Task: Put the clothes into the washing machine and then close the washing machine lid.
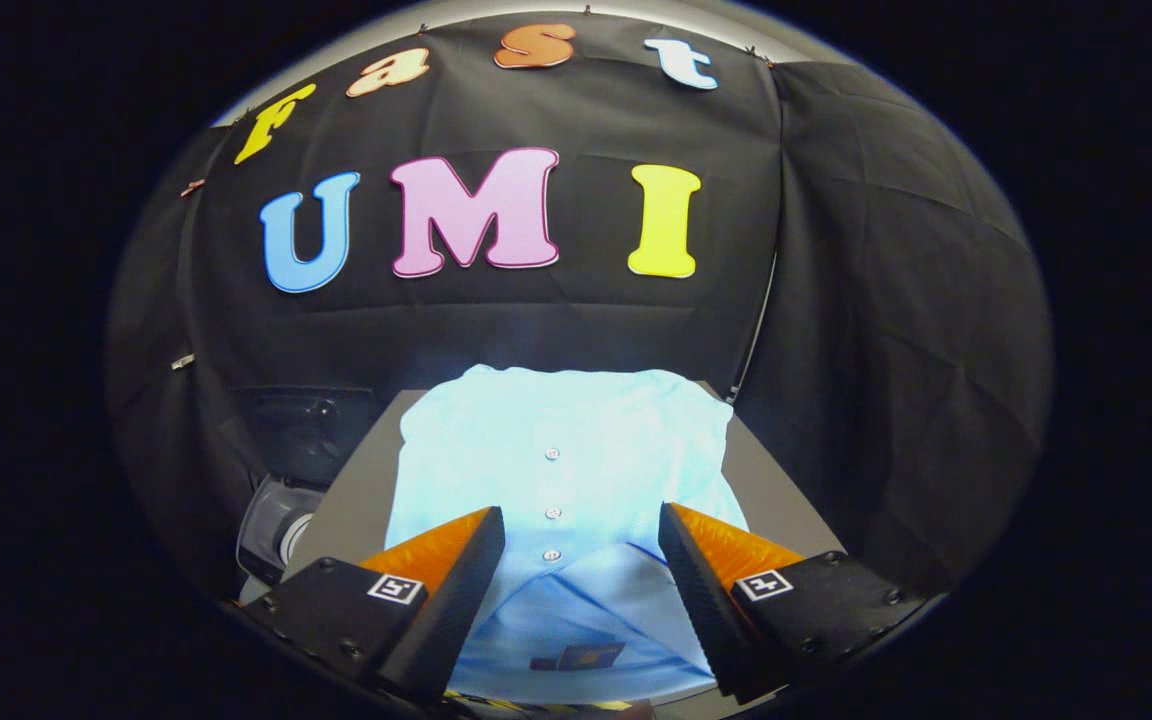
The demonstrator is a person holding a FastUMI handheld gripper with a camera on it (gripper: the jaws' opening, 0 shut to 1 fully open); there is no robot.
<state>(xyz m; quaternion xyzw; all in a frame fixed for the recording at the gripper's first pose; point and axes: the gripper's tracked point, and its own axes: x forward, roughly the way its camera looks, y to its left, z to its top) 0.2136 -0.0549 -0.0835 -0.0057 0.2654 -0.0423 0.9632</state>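
The claw (581, 540) is hovering wide open — gripping nothing — over a folded light-blue shirt (561, 470) lying flat on the grey tabletop (361, 490).

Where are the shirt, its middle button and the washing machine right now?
light blue shirt (576, 430): gripper view, on the chest panel beyond the fingers.
middle button (553, 513): gripper view, on the button, between the open fingertips.
washing machine (271, 525): gripper view, on its grey body beside the table.

Black cloth (576, 320) walls the booth at the far side and wraps round on the right, creased and pinned along its top edge. A grey table (356, 500) stands near it. Bright light falls from above onto the table's middle.
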